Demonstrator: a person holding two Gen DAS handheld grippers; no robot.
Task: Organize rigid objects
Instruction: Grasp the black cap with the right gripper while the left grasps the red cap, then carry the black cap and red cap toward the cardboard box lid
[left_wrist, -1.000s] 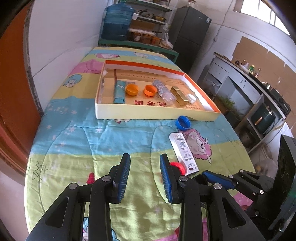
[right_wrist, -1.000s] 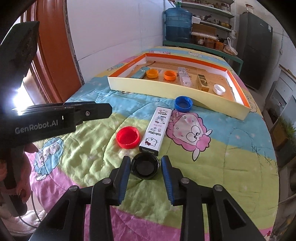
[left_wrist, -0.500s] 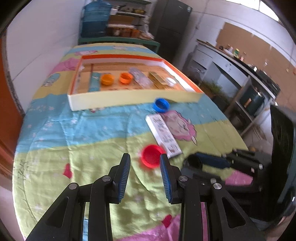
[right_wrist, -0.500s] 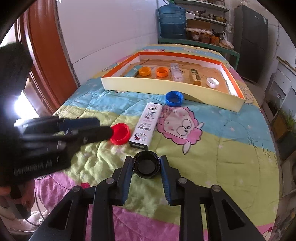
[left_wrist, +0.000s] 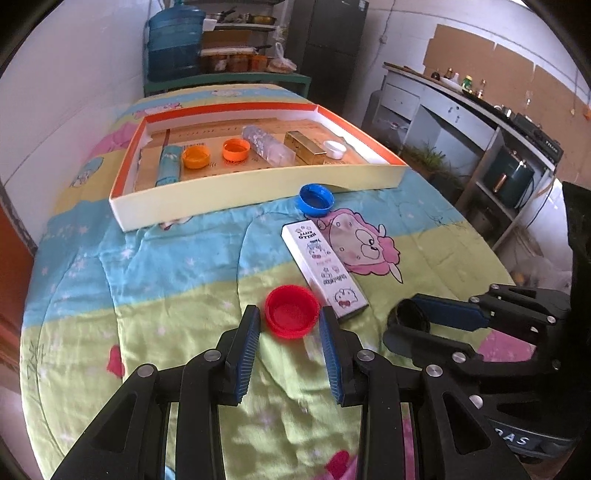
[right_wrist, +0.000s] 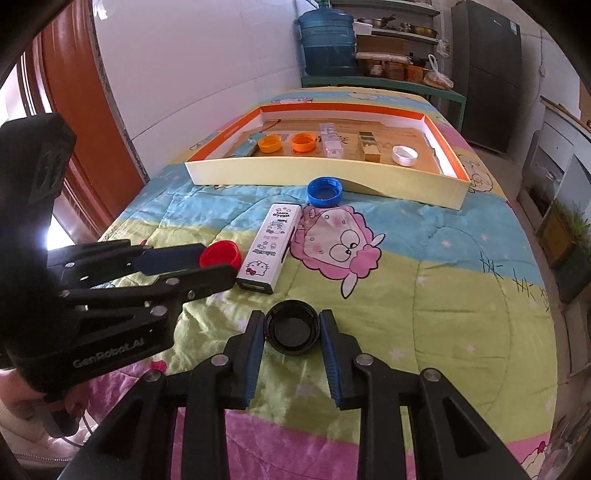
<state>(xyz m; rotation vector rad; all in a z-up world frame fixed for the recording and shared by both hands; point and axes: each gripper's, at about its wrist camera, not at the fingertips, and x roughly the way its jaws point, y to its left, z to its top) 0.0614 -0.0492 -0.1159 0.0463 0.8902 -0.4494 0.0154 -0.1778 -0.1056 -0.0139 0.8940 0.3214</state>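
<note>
A black cap (right_wrist: 291, 328) rests on the quilt with my right gripper (right_wrist: 291, 325) shut on it, pads touching both sides. A red cap (left_wrist: 291, 315) lies open side up between the fingertips of my left gripper (left_wrist: 290, 323), which is open, with small gaps on either side. Right beside the red cap is a white cartoon-printed box (left_wrist: 325, 267), and a blue cap (left_wrist: 314, 199) sits further off, against the tray. The cream and orange tray (left_wrist: 258, 188) holds a teal box, two orange caps (left_wrist: 236, 149), a clear box, a gold box and a white cap (left_wrist: 334, 147).
The bed is covered by a cartoon quilt (right_wrist: 424, 295) and stands against a white wall on the left. Past the bed's right edge are cabinets and a counter (left_wrist: 461, 122). Behind the tray stand a shelf, a water jug and a fridge. A person's hand (right_wrist: 22, 398) holds the left gripper.
My left gripper has come forward and rightward until the red cap lies between its tips. The right jaws have narrowed onto the black cap.
</note>
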